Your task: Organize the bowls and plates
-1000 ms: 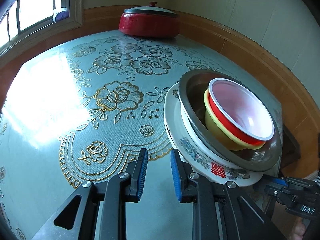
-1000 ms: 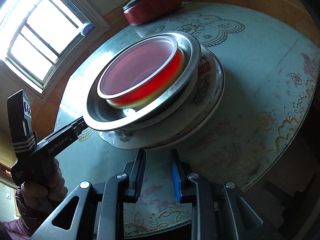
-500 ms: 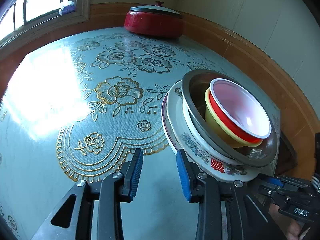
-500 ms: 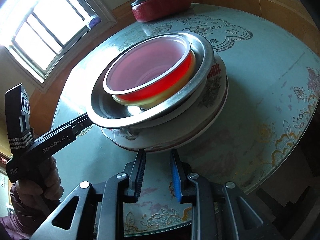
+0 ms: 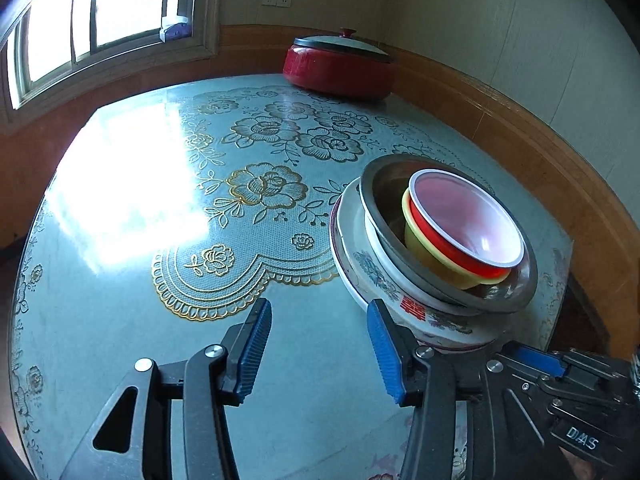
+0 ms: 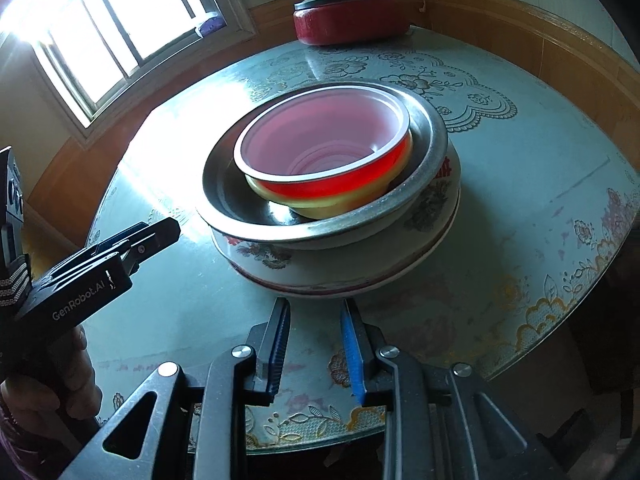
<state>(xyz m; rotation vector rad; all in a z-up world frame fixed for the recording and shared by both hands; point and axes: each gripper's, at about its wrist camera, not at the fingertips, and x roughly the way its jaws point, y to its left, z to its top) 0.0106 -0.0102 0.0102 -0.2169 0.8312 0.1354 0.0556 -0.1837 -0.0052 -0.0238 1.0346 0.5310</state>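
Note:
A stack of dishes stands on the round table [image 5: 160,320]: floral white plates [image 5: 372,272] at the bottom, a steel basin [image 5: 384,208] on them, then a yellow bowl [image 5: 424,248] with a red white-rimmed bowl [image 5: 468,216] nested inside. My left gripper [image 5: 318,312] hovers just left of the stack. Its jaws are opening, with nothing between them. In the right wrist view the stack's red bowl [image 6: 320,144] and basin [image 6: 224,200] sit just beyond my right gripper [image 6: 315,306], whose jaws stand narrowly apart and hold nothing. The left gripper [image 6: 160,232] shows there at the left.
A red lidded pot [image 5: 340,64] sits at the table's far edge by the wooden wall panelling. A window [image 5: 100,8] lights the left side. The table's rim [image 6: 560,320] curves close on the right. A person's hand [image 6: 76,380] holds the left gripper's handle.
The left gripper's jaws have spread much wider and it has drawn back a little from the stack. The right gripper has rolled, so the stack now looks level; its jaws kept their narrow gap.

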